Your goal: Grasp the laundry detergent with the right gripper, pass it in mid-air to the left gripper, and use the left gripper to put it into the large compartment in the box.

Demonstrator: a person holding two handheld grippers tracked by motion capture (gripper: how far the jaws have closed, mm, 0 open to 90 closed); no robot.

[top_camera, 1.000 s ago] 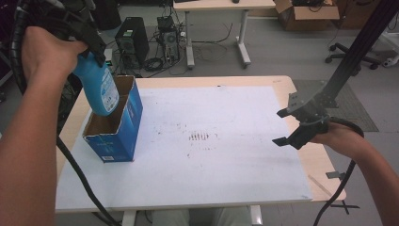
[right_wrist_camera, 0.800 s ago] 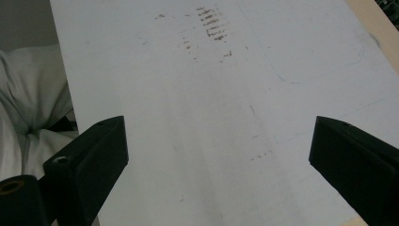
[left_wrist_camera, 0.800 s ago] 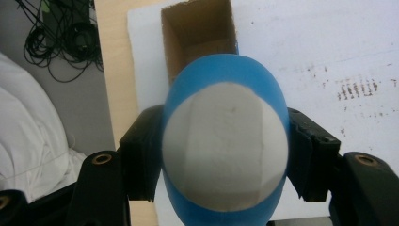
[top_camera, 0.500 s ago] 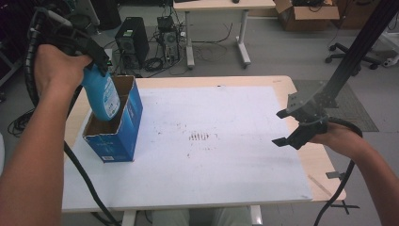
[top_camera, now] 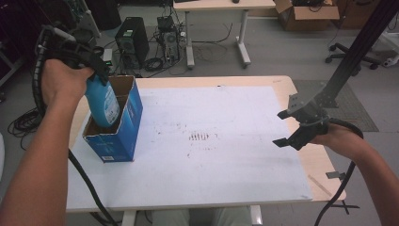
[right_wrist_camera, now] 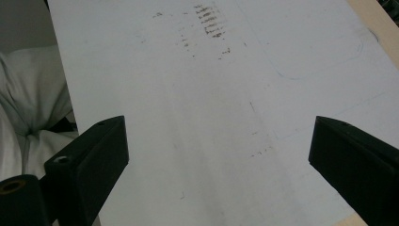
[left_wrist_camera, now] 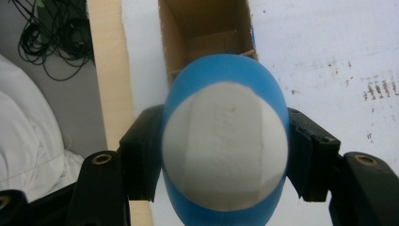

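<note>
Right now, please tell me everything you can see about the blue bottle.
The blue bottle looks like smooth plastic, with a white label on its side and a white oval end facing the left gripper view. The left gripper clamps it from both sides. It hangs tilted, its lower part inside the open blue cardboard box at the table's left edge.

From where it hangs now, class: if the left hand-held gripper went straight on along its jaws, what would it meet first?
The left hand-held gripper points down, shut on the blue bottle. Straight ahead lies the open blue cardboard box; the bottle's lower end would probably meet the box's inside bottom first, though depth is hard to judge.
</note>
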